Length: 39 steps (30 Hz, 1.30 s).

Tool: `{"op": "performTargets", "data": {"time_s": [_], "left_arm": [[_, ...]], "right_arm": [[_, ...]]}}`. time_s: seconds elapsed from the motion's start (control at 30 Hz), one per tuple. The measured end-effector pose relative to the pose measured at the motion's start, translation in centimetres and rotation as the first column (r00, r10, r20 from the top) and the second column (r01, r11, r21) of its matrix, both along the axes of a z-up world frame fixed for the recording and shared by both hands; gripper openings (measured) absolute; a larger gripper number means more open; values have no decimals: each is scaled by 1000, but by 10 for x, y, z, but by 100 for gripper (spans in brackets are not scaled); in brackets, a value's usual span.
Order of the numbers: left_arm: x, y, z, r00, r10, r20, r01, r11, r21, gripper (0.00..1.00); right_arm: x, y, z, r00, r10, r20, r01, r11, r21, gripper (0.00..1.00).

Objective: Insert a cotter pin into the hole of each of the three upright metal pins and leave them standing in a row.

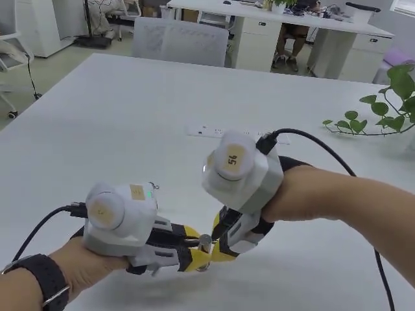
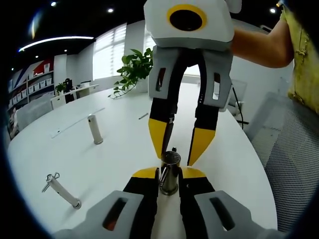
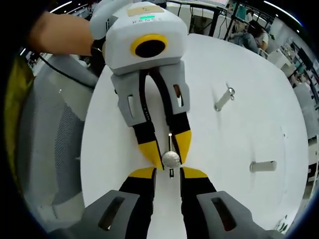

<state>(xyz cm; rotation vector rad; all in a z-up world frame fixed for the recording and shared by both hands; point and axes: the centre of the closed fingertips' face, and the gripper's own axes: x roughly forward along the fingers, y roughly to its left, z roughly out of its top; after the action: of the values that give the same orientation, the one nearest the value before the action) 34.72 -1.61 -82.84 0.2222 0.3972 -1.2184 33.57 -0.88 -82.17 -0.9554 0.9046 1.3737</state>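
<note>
now left gripper (image 2: pixel 169 173) clamps a metal pin (image 2: pixel 170 163) upright (axis vertical); right gripper (image 3: pixel 169 173) jaws narrow, hold unclear

My left gripper (image 1: pixel 194 251) lies low at 7 o'clock over the white table (image 1: pixel 130 116). Its yellow tips are closed on the small upright metal pin (image 1: pixel 205 241) at 6 o'clock. My right gripper (image 1: pixel 219 240) tilts down onto that pin from the 1 o'clock side, its black cable (image 1: pixel 324 146) arching towards 3. A leafy plant (image 1: pixel 389 103) trails in at 3 o'clock.
</note>
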Motion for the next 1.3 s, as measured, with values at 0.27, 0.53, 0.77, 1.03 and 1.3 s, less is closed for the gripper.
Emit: {"op": "performTargets", "data": {"time_s": [0.27, 0.53, 0.77, 1.03, 1.3], "left_arm": [[1, 5, 1, 1000, 22, -21, -22, 1000, -6, 24], [-3, 16, 5, 998, 40, -55, -41, 999, -13, 38], [-12, 18, 22, 997, 46, -56, -48, 998, -36, 57], [-30, 27, 39, 996, 61, -59, -64, 996, -57, 71], [-36, 37, 46, 991, 115, -73, -120, 990, -74, 83]], "right_arm": [[1, 3, 1, 1000, -7, -3, 7, 1000, 28, 22], [1, 6, 2, 1000, -24, -6, 24, 996, 82, 23], [0, 11, 3, 1000, -20, -3, 21, 990, 136, 25], [-1, 16, -3, 999, -48, -20, 51, 975, 217, 24], [2, 19, -4, 998, -62, -18, 65, 964, 257, 24]]}}
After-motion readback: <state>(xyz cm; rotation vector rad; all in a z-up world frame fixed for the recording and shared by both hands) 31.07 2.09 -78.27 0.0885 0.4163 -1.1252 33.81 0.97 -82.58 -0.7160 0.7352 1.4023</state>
